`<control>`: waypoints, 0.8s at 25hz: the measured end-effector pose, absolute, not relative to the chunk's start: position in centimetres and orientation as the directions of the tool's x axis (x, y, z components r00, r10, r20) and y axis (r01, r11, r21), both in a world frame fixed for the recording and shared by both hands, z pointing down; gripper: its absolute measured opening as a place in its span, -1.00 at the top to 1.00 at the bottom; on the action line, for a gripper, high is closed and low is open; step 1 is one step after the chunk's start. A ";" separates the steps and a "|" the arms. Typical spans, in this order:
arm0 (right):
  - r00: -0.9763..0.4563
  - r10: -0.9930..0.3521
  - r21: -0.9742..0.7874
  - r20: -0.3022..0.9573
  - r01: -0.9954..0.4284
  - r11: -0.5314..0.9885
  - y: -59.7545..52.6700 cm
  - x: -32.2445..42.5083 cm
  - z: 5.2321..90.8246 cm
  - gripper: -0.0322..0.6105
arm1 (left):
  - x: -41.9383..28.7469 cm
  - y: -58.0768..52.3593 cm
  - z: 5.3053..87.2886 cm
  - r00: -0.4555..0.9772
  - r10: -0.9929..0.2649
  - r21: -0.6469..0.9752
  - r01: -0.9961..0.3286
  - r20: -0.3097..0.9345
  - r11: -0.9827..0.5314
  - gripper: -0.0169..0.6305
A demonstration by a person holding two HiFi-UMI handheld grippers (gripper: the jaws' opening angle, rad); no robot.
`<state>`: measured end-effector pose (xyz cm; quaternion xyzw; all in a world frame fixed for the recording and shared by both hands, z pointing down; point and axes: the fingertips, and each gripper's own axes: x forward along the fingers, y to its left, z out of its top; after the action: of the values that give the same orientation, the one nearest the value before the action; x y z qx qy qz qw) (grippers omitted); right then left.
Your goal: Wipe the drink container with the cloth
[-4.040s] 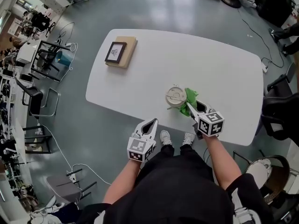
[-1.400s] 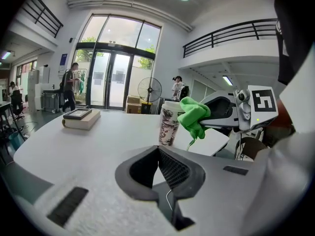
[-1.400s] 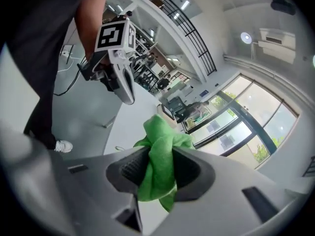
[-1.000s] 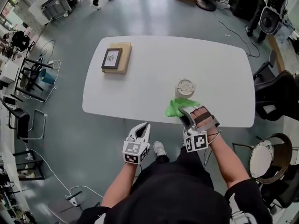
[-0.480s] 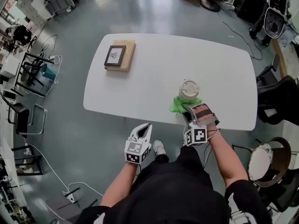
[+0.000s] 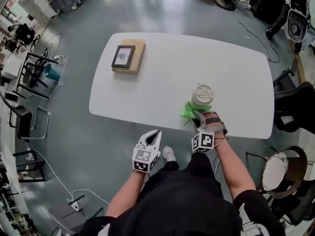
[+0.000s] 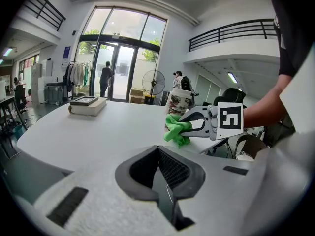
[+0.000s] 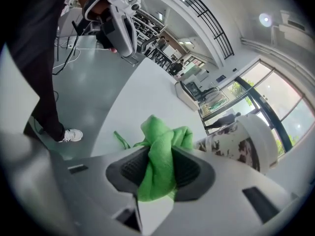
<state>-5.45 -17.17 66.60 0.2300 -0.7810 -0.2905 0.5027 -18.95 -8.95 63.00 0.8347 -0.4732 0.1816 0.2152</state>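
A patterned paper drink cup with a white lid (image 6: 202,95) stands on the white table (image 6: 162,77) near its front edge. My right gripper (image 6: 198,115) is shut on a green cloth (image 6: 193,109), which is pressed against the cup's near side. In the right gripper view the green cloth (image 8: 160,156) bunches between the jaws, with the cup (image 8: 241,141) just right of it. The left gripper view shows the cup (image 7: 178,101) behind the cloth (image 7: 175,131). My left gripper (image 6: 150,139) hangs off the table's front edge, jaws together and empty (image 7: 160,168).
A framed picture on a thick book (image 6: 126,56) lies at the table's far left. Chairs (image 6: 290,107) stand at the table's right end, a round stool (image 6: 276,171) sits at the near right, and desks and chairs (image 6: 29,73) line the left side.
My right gripper has carried the cloth from the cup's right side round to its near side and closer against it. The left gripper has hardly moved.
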 end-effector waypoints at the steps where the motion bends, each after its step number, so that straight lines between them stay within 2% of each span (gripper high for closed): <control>1: -0.382 -0.650 0.676 0.657 -0.081 0.732 -17.2 -5.4 67.1 0.47 | -19.0 -8.9 63.1 0.486 -0.710 0.187 -0.868 0.509 -0.460 0.93; 14: -0.326 -0.674 0.600 0.663 -0.309 0.738 -17.8 -5.4 68.9 0.49 | -20.2 -9.3 63.3 0.496 -0.703 0.188 -0.862 0.509 -0.471 0.92; 20: -0.402 -0.710 0.450 0.578 -0.569 0.688 -17.1 -7.6 64.5 0.49 | -20.7 -9.3 63.3 0.509 -0.698 0.187 -0.853 0.504 -0.486 0.92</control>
<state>-7.59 -17.09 64.46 0.3842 -0.8323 -0.0904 0.3892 -20.70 -9.34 63.29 0.8424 -0.4605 0.1833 0.2114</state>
